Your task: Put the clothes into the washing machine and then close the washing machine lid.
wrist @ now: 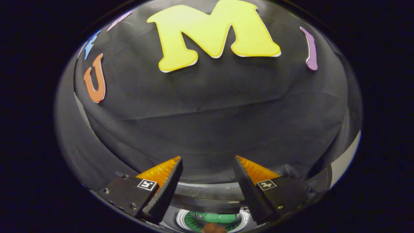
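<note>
Above the washing machine (210, 202), gripper (208, 161) open and empty; brownish clothes (213, 228), seemingly at the drum's rim, could snag the closing lid.

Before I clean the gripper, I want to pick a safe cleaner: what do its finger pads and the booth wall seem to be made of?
The open gripper has finger pads that look like black matte rubber: fine ribbing shows on their inner faces. The orange backs look like glossy translucent plastic. The wall looks like matte black woven cloth, showing creases and folds.

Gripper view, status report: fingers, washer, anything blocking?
Gripper open, fingers apart, holding nothing. Washing machine opening below and between the fingers, green drum visible, brownish item at its near edge. Dark rim crosses between fingers; no obstruction seen.
</note>
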